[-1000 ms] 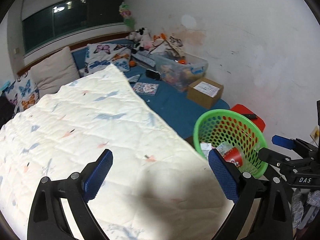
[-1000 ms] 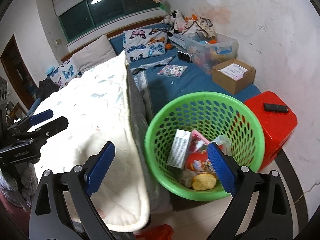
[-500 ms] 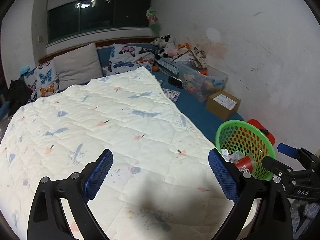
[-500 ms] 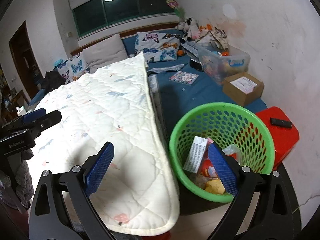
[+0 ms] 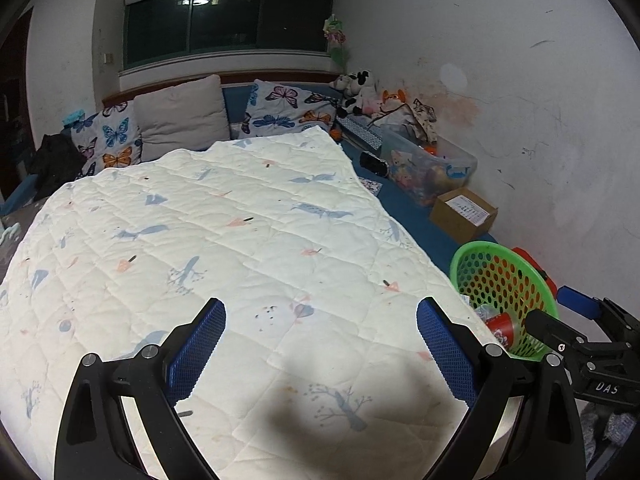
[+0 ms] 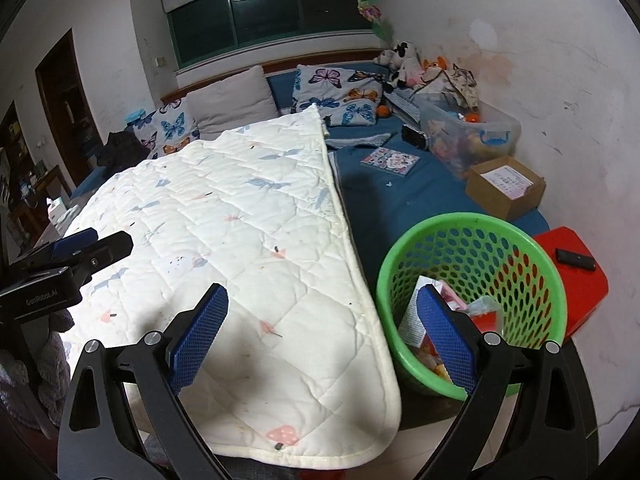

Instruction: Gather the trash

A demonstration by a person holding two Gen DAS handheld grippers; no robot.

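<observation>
A green perforated basket [image 6: 472, 219] stands on the floor at the foot of the bed, right of the white quilt [image 6: 240, 220]. Inside it lie a white carton [image 6: 416, 316], crumpled clear plastic [image 6: 485, 307] and a yellowish scrap [image 6: 438, 369]. The left wrist view shows the basket [image 5: 480, 245] at the right edge, with a red cup [image 5: 502, 326] in it. My right gripper [image 6: 322, 296] is open and empty, its right finger above the basket's near rim. My left gripper [image 5: 320, 312] hangs open and empty over the quilt [image 5: 240, 240].
On the blue sheet beside the wall sit a cardboard box [image 6: 506, 188], a clear toy bin [image 6: 468, 136] and a booklet [image 6: 390, 160]. A red stool [image 6: 576, 292] with a black remote [image 6: 576, 258] stands behind the basket. Pillows [image 5: 184, 118] line the headboard.
Both grippers have risen and drawn back from the basket, so more of the bed and quilt shows. The basket now sits smaller and lower right. Both grippers stayed open.
</observation>
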